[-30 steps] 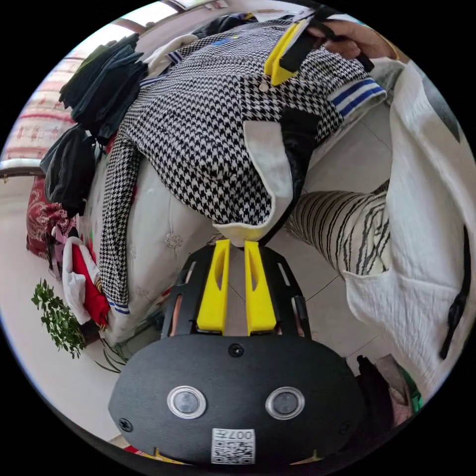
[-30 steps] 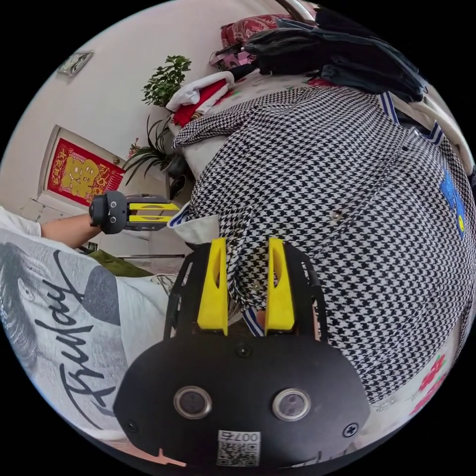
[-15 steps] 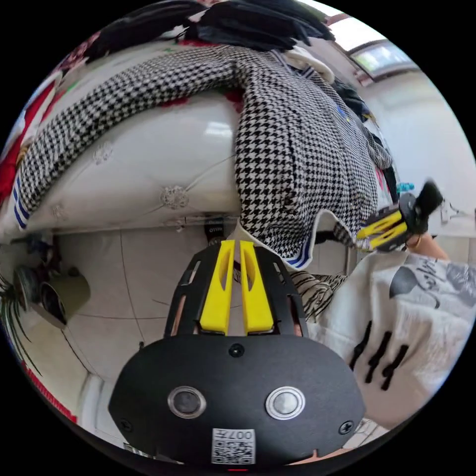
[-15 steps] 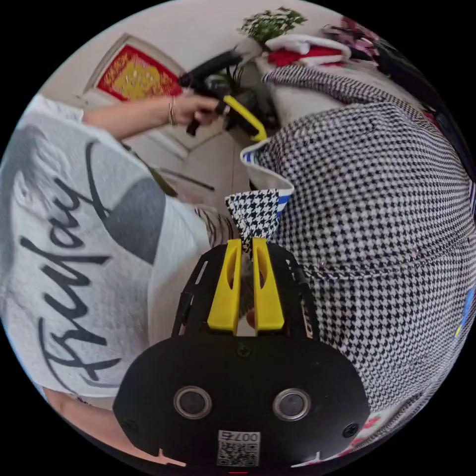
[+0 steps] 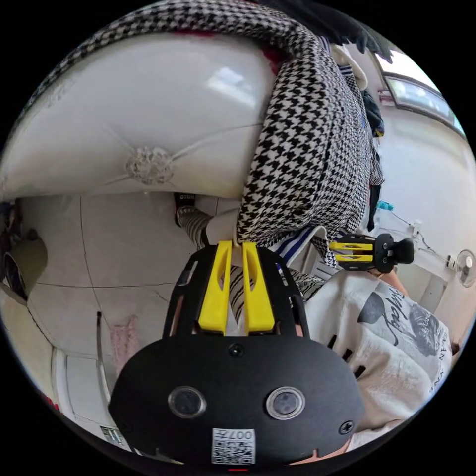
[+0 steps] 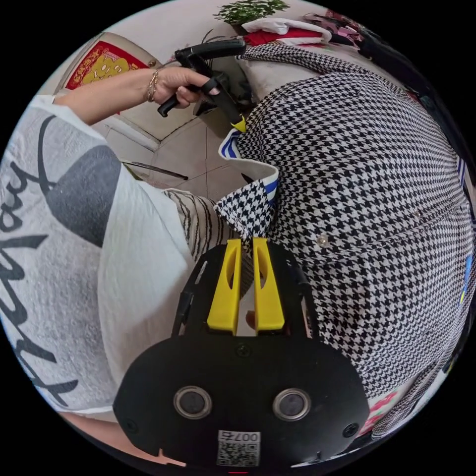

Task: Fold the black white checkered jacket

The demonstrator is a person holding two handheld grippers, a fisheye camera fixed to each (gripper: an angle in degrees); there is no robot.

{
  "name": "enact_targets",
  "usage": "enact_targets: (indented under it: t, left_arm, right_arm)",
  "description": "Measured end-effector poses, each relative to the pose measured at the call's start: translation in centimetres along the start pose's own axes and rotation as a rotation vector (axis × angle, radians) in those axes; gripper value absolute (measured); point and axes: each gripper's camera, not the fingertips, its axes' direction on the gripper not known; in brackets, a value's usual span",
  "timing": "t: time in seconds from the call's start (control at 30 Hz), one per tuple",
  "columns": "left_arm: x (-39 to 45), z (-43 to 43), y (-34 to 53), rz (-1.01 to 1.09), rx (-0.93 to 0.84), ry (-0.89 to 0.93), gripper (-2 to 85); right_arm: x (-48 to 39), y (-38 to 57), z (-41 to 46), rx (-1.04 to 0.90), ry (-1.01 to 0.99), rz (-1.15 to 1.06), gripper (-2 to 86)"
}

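**Both hem corners pinched, jacket hanging over the bed edge**

Nearest in the left gripper view, the left hand-held gripper [image 5: 232,244] had its yellow jaws drawn close together, their tips nipping the white-lined bottom edge of the jacket [image 5: 307,148]. The grip looked shallow, right at the tips. In the right gripper view the right hand-held gripper [image 6: 246,241] was likewise nearly closed, clamped on the small checkered corner that hung beside the blue-striped hem band [image 6: 270,187].

Just beyond the jaws stood the person, in a printed white shirt [image 6: 64,238] and striped trousers [image 6: 198,218], with the tiled floor [image 5: 99,248] below. The person's hand [image 6: 181,89] gripped the handle of the left tool farther off in the right gripper view.

Past that, the jacket lay front up across the padded white bed [image 5: 139,124], its lower edge draped over the side and one sleeve [image 6: 297,57] stretched out along the mattress. Other clothes [image 6: 287,29] were heaped at the far end, near a plant [image 6: 248,9].

To do this step well, I judged that the two corners should be kept level and pulled gently apart so the hem ran taut before being carried up toward the collar. A deeper bite on the left would have guarded against the lining slipping free. The loose sleeve would need tucking in across the body, or the fold would come out lopsided.
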Motion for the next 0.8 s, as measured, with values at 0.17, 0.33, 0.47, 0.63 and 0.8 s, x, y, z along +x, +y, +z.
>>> enact_targets:
  t: [0.17, 0.33, 0.47, 0.63, 0.8]
  left_arm:
    - [-7.9, -2.4, 4.7, -0.214, 0.210, 0.420, -0.1]
    - [-15.1, -1.5, 12.8, -0.417, 0.496, 0.930, -0.9]
    - [-16.6, -0.9, 16.9, -0.502, 0.691, 1.050, -1.0]
    - [-17.7, -1.2, 18.0, -0.547, 0.699, 1.051, -1.0]
    - [-16.4, -4.1, 16.7, -0.454, 0.672, 0.991, -1.0]
  right_arm:
    - [-1.6, 1.4, 1.6, -0.014, 0.094, -0.009, 4.4]
    - [-1.0, 2.4, 1.3, 0.072, 0.009, 0.069, 4.6]
    - [-2.0, 3.4, 1.1, 0.077, 0.060, 0.052, 5.0]
    - [-3.9, 4.7, 2.2, 0.004, 0.132, -0.015, 6.4]
    - [-2.7, 3.6, -0.9, 0.051, 0.143, 0.067, 8.5]
